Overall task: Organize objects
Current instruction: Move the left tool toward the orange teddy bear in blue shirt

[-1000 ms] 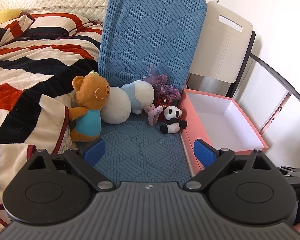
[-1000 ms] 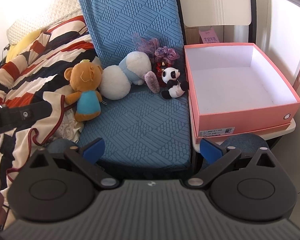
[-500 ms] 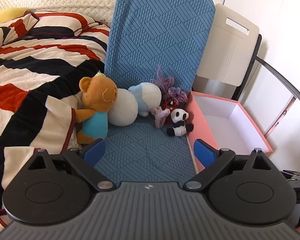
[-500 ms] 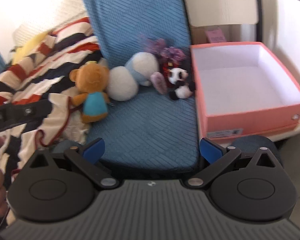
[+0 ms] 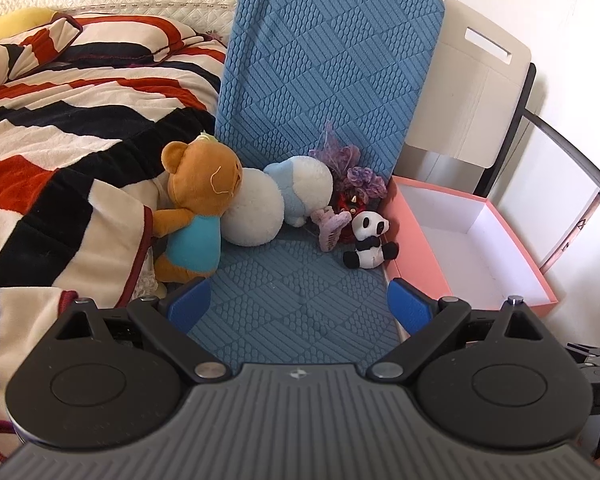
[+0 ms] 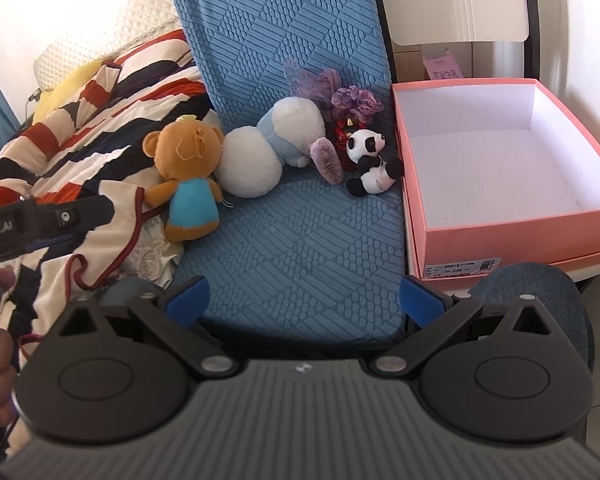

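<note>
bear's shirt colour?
Turquoise blue, on the brown teddy bear; the right wrist view shows it best.

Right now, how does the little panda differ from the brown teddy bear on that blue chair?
The panda is black and white, the teddy bear brown with a turquoise shirt. The panda looks much smaller. The panda sits beside the pink box; the teddy bear leans by the striped blanket. Both are plush toys, neither held.

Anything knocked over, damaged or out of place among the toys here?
The white-and-blue plush lies tipped on its side against the brown bear. All toys sit loose on the blue cushion; the pink box holds nothing. No visible damage.
</note>
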The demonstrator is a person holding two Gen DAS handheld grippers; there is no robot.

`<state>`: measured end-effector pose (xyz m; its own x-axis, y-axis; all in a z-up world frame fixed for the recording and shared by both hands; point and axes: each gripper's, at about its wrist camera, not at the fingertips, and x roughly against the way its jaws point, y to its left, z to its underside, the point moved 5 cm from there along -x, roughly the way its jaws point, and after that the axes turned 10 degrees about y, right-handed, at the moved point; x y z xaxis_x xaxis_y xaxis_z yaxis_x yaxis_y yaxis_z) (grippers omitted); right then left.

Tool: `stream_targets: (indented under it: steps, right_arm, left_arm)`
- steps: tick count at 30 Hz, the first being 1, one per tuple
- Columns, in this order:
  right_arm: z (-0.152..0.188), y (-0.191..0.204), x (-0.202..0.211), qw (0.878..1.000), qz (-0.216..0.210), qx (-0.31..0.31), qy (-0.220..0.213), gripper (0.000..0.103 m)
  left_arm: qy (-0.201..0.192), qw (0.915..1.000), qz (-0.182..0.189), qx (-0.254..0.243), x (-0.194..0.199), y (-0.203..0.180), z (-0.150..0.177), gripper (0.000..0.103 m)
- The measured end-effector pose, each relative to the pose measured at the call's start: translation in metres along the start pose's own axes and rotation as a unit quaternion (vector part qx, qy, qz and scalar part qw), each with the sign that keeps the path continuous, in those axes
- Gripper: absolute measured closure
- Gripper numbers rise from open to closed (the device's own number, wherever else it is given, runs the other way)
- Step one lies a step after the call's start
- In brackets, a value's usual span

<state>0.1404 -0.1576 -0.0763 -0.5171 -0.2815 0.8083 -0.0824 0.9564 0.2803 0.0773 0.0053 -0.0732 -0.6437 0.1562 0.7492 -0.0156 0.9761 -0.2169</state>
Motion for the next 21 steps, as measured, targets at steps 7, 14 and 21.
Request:
stream_targets:
  steps: [7,14,21]
  right_arm:
    - [-0.009,-0.006,-0.023,1.000,-0.011,-0.003,-0.002,0.000]
    - [-0.025,-0.007,-0.052,1.000,-0.011,0.006,-0.004,0.000]
    - [-0.042,-0.007,-0.085,1.000,-0.017,0.020,-0.012,0.007]
  left_arm:
    - [0.011,0.9997,-0.020,-0.001,-0.037,0.008,-0.004,0.006]
    - [0.013,0.9985,-0.053,0.005,-0.073,0.025,-0.010,0.006]
    - [0.003,0.9979,-0.059,0.027,-0.111,0.044,-0.023,0.006]
